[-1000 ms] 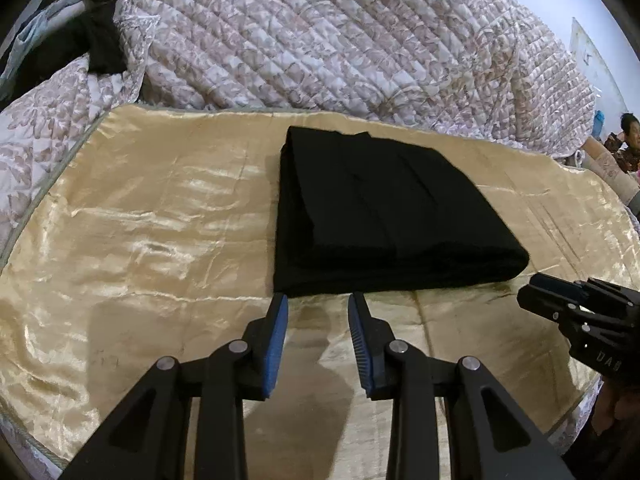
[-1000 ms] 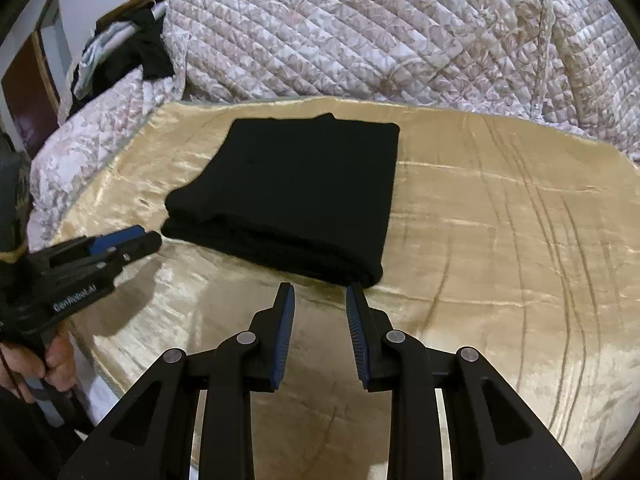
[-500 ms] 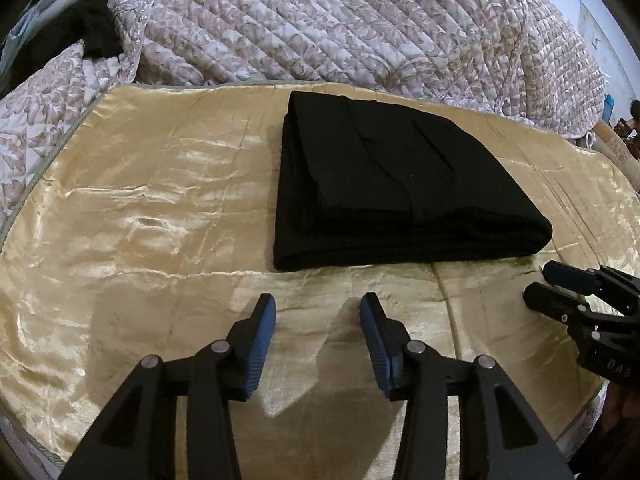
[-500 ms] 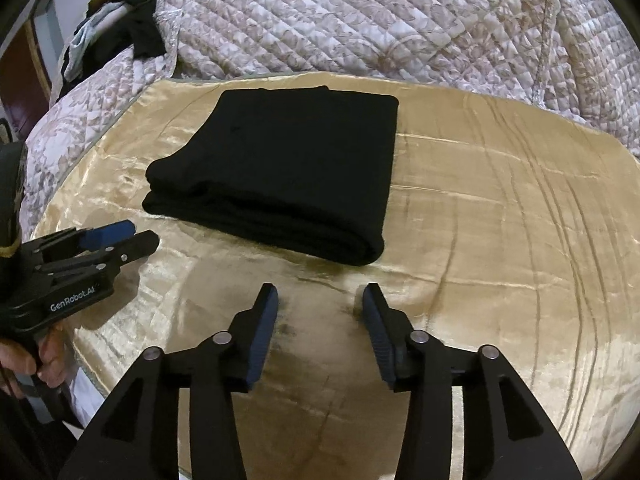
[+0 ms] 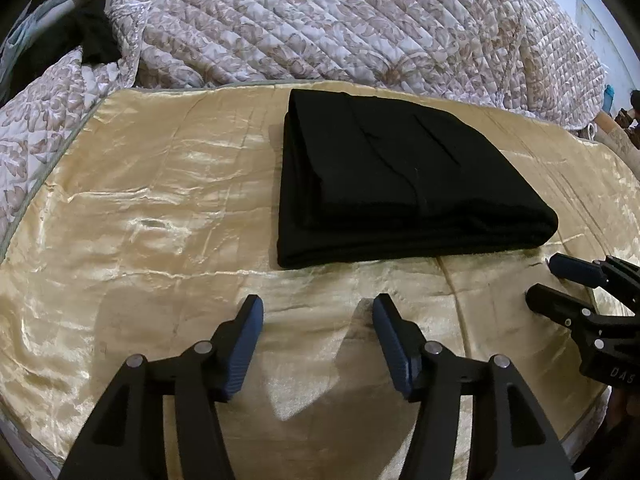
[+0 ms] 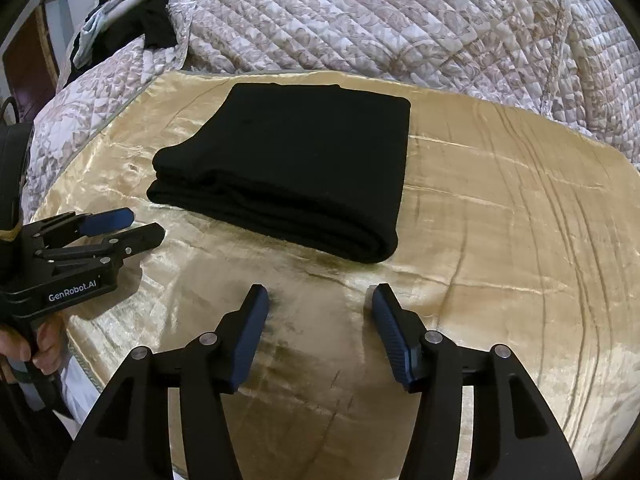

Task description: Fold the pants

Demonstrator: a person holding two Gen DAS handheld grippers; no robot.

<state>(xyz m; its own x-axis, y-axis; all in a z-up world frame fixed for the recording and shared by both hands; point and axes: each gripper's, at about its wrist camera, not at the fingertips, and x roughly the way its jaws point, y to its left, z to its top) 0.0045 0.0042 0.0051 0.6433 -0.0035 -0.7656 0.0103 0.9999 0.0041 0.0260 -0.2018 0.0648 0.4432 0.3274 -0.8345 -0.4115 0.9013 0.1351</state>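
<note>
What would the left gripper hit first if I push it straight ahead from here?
Probably the near edge of the folded black pants, which lies straight ahead of the open left gripper. Only bare gold cloth lies between; height is hard to judge.

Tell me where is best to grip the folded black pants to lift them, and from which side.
Probably the thick rounded fold edge of the pants nearest the claws: all layers meet there. Slide the open right claw in low from the front, along the gold cloth.

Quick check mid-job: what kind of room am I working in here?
Most likely a bedroom. The folded black pants lie on a gold satin cover spread over a bed, with a quilted floral bedspread heaped behind.
</note>
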